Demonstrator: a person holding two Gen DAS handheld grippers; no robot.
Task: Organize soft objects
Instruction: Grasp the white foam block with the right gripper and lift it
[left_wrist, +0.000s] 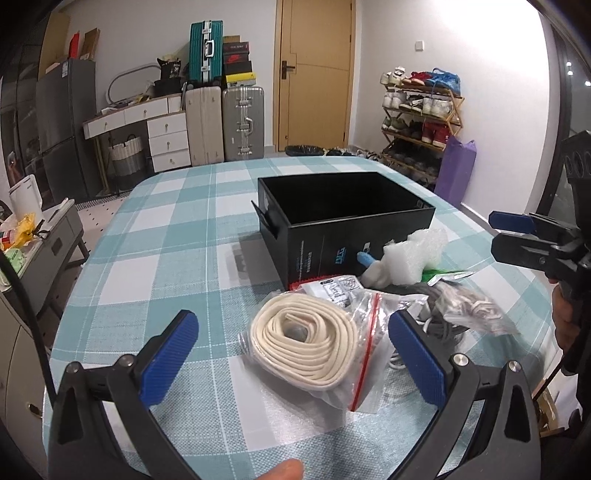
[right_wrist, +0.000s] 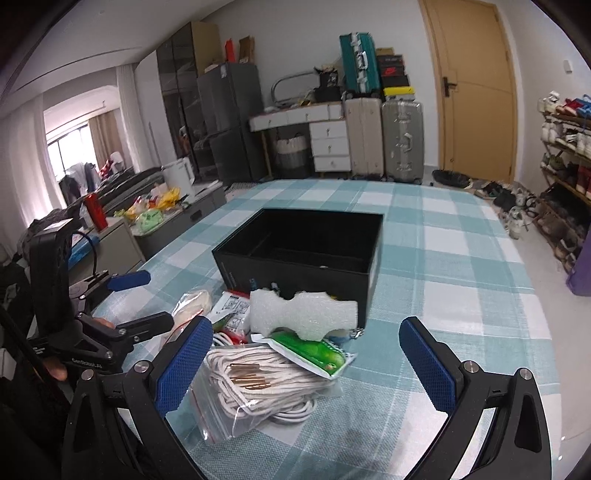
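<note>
Left gripper (left_wrist: 291, 354) agape over bagged rope coil (left_wrist: 306, 341), labels illegible.

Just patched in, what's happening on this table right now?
Nothing is held yet. The left gripper is open around a bagged coil of cream cord, jaws not touching it. The right gripper is open over the pile: a bag of white laces, a green packet and white foam. The black box behind is empty.
</note>
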